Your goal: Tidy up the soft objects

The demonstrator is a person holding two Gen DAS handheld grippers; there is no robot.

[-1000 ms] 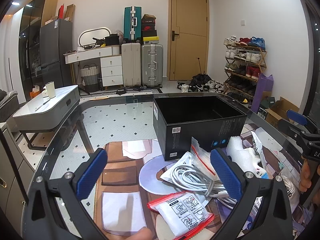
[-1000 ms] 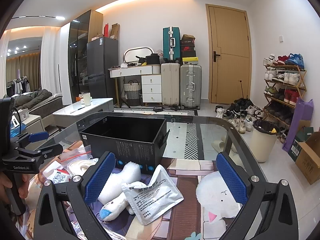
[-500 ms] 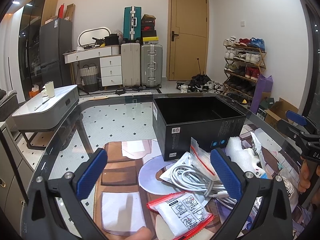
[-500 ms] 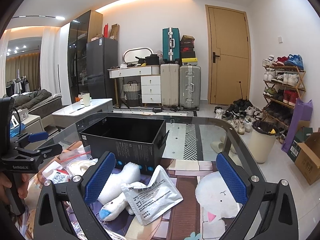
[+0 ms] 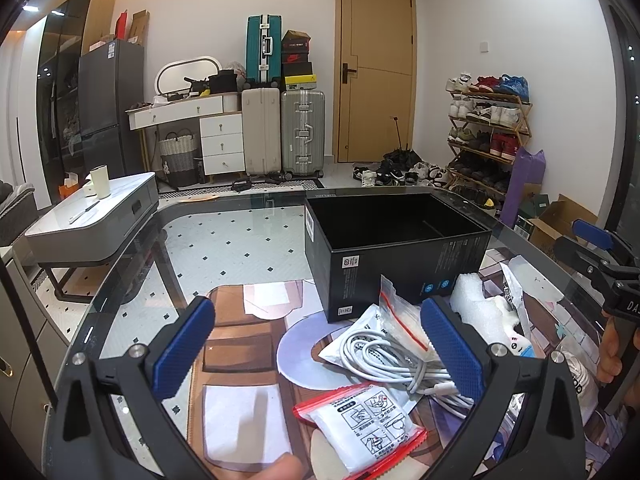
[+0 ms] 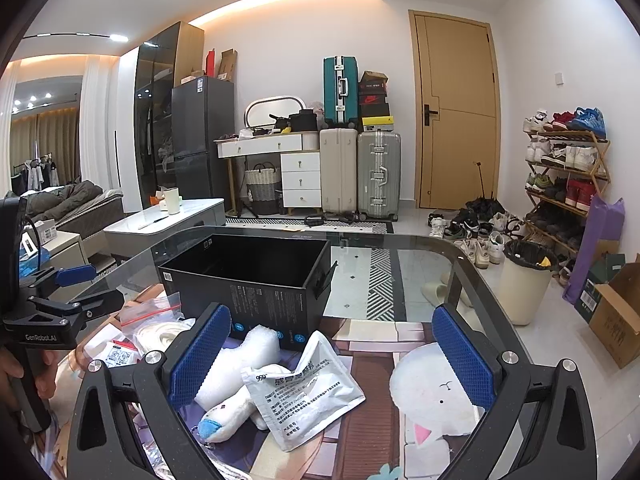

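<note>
Where legible, pouch (image 6: 306,390): "999".

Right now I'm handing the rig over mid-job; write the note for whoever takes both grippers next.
Left gripper: open, holding nothing, above the table in front of the coiled white cable in its bag and the red-edged zip pouch.
Right gripper: open, holding nothing, over the white foil sachet, the small plush toy and the bubble wrap piece.
Black box: open on the glass table, nothing visible inside.
Done: nothing packed yet.
Left: probably move every soft item from in front of the box into it.
</note>
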